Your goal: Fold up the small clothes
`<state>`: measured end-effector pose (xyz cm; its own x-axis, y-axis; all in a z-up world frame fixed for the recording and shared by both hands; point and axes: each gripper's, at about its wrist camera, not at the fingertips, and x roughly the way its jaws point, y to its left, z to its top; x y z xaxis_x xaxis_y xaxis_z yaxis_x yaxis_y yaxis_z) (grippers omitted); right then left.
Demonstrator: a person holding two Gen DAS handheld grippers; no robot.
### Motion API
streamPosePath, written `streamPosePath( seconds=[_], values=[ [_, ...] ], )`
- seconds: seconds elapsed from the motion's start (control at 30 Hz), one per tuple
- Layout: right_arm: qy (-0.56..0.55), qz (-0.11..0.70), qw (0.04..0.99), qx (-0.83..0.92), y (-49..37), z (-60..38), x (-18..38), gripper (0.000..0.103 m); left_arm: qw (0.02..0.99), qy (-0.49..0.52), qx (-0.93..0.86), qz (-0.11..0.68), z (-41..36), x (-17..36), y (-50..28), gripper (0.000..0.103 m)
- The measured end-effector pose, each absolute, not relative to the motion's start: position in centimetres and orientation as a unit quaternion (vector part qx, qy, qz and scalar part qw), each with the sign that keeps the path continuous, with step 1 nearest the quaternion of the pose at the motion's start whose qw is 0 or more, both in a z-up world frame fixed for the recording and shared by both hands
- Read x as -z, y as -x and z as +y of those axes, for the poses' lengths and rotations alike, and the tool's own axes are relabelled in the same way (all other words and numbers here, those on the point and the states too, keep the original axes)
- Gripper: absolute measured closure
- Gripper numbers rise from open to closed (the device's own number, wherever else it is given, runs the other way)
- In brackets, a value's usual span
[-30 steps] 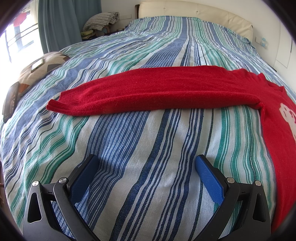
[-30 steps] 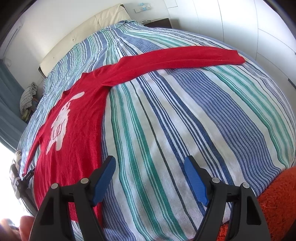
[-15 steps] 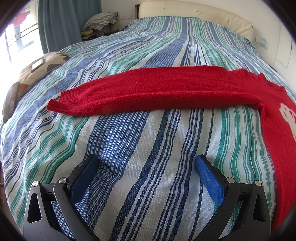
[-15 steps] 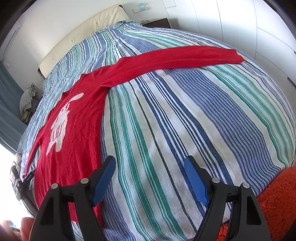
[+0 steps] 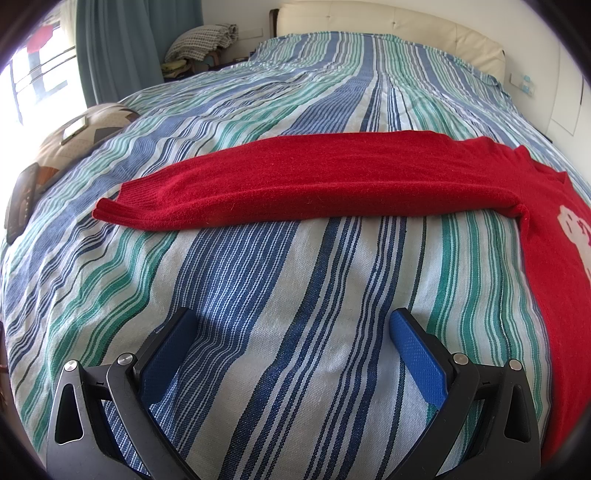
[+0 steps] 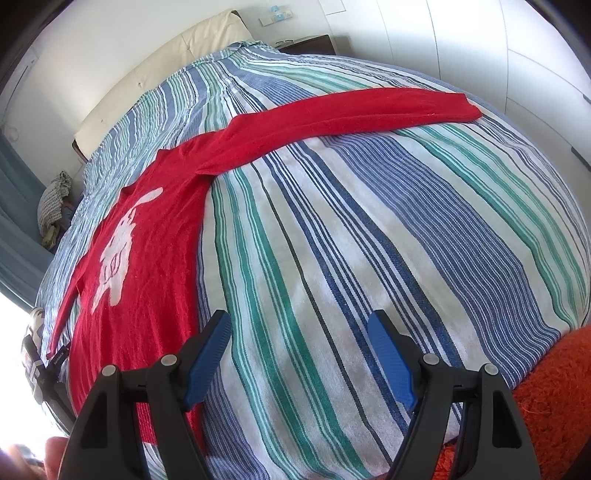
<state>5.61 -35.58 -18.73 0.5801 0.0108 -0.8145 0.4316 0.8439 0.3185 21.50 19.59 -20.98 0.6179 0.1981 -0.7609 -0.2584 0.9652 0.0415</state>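
Nothing has moved since a second ago — left gripper (image 5: 291, 332) and right gripper (image 6: 299, 339) hang spread, empty, above the bed (image 5: 258, 295); red sweater (image 6: 147, 258) unfolded, first fold pending.

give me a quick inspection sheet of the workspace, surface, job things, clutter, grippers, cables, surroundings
surface: bed with striped blue, green and white cover, mostly smooth.
job's things: one red sweater lying flat, white figure facing up, both sleeves spread out sideways; nothing folded yet.
clutter: patterned cushion with a dark flat device beside it at the bed's edge; orange fuzzy fabric at the near corner.
grippers: left gripper open over bare cover, holding nothing; right gripper open, empty, beside the sweater's hem.
cables: nothing seen.
surroundings: cream headboard, blue curtain by a bright window, pile of folded cloth beyond the bed, white wall panels.
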Motion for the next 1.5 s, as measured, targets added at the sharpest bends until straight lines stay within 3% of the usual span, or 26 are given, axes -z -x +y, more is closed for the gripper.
streamPosePath(
  seconds=[1.5],
  values=[
    [-0.247,0.446,0.852,0.120,-5.86,-35.45,18.87,0.027,0.899,0.036,-0.127,0.418,19.55,20.98,-21.50,0.000]
  ],
)
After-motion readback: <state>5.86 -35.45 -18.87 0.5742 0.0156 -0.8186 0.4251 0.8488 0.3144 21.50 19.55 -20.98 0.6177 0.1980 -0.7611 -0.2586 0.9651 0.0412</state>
